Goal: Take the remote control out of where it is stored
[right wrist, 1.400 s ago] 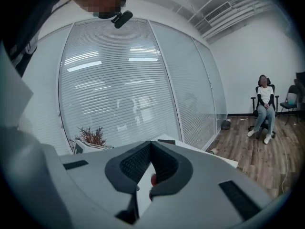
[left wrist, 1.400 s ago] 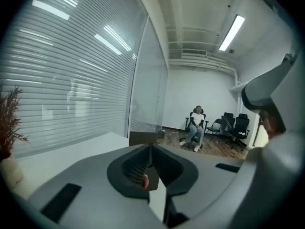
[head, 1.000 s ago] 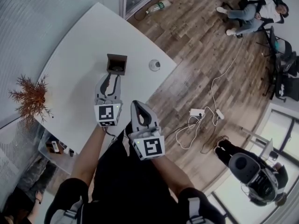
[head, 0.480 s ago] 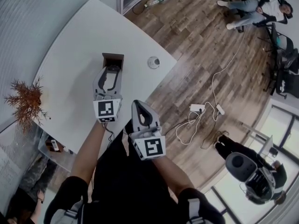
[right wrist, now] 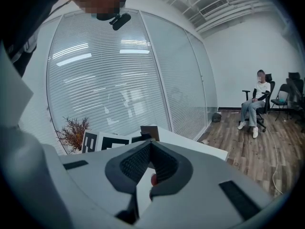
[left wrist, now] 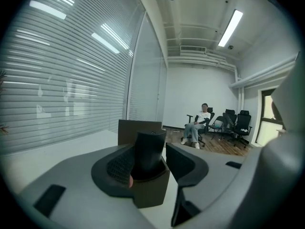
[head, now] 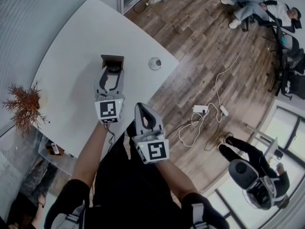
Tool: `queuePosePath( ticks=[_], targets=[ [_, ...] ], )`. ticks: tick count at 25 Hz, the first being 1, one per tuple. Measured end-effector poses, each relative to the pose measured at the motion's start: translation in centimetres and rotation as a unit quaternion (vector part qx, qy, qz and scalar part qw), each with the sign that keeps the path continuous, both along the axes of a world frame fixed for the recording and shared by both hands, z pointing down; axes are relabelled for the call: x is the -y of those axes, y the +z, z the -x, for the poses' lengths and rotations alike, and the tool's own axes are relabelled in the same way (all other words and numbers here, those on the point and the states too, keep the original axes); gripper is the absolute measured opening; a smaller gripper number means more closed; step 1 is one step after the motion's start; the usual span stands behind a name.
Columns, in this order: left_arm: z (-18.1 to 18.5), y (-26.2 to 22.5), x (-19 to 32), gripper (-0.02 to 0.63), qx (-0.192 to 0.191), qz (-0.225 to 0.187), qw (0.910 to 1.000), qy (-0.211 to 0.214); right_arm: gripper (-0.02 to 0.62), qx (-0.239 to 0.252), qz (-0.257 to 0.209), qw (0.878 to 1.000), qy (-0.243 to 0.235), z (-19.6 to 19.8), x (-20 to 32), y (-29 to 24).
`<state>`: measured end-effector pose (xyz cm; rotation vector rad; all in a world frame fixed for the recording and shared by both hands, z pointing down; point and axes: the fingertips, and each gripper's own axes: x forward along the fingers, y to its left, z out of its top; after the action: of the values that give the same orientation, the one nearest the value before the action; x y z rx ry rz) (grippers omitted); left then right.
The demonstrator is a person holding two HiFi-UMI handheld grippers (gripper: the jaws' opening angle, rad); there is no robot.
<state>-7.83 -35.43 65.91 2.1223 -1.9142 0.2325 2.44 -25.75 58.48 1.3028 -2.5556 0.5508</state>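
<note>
A dark remote control (left wrist: 150, 149) stands upright in a small brown open box (left wrist: 148, 197) on the white table (head: 66, 56). My left gripper (left wrist: 159, 151) has a jaw on each side of the remote's upper part. Its jaws are opening: a gap shows beside the right pad (left wrist: 183, 162), and the remote sits close to the left pad. From the head view, the left gripper (head: 112, 70) reaches over the box (head: 111, 59). My right gripper (head: 139, 107) hangs nearer my body, off the table's edge, shut with nothing in it (right wrist: 151, 144).
A small white round object (head: 154, 63) lies on the table right of the box. A dried reddish plant (head: 21, 104) stands at the table's left end. Cables and a power strip (head: 202, 112) lie on the wood floor. A person sits on a chair (head: 255, 6) far off.
My left gripper has moved forward to the box, and its jaws now stand on either side of the remote. The right gripper has stayed in place.
</note>
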Motion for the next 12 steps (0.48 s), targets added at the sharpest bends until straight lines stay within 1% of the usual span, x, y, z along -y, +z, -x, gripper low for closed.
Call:
queuePosePath(
  ticks=[6, 12],
  targets=[
    [0.2, 0.5, 0.6, 0.186, 0.008, 0.005, 0.9999, -0.010, 0.002, -0.003, 0.005, 1.000, 0.003, -0.5, 0.1, 0.4],
    [0.6, 0.0, 0.7, 0.186, -0.005, 0.003, 0.9998, -0.020, 0.002, -0.002, 0.006, 1.000, 0.006, -1.1, 0.5, 0.0]
  ],
)
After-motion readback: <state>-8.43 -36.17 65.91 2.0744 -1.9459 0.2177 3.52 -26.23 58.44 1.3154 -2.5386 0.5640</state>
